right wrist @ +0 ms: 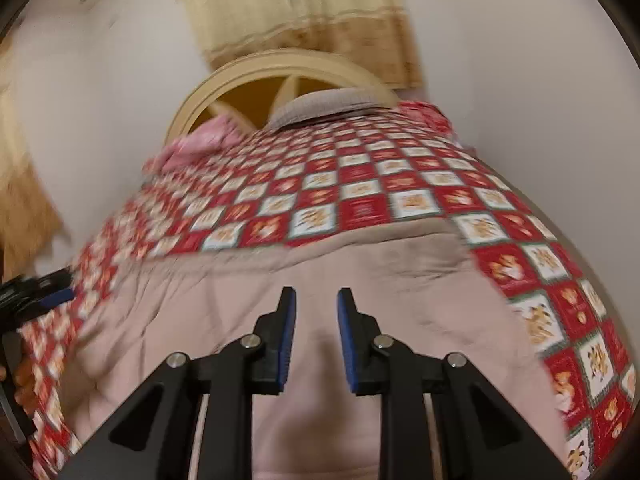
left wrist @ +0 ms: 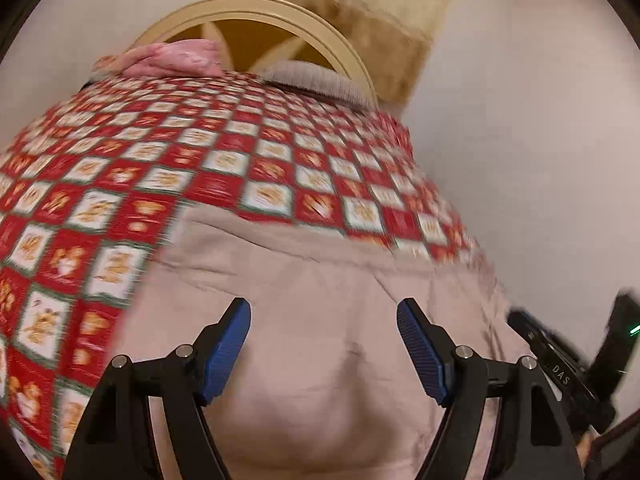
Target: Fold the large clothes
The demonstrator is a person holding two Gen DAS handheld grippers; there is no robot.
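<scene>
Beige garment (left wrist: 320,300) lies flat at the bed's near end on the red-and-white checked quilt (left wrist: 200,168), its far edge straight, quilt open beyond to the arched headboard (left wrist: 256,12). Soft, lightly creased cloth. My left gripper (left wrist: 324,316) hangs above, spread, empty; right gripper (right wrist: 316,308) narrowly parted, empty, both angled down.

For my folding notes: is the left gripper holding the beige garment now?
No, the left gripper stands open above the beige garment, with nothing between its pads.

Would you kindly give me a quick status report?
Left tongs open, right tongs narrowly open, both empty. Beige garment flat on checkered bedspread. Nothing in the way.
</scene>
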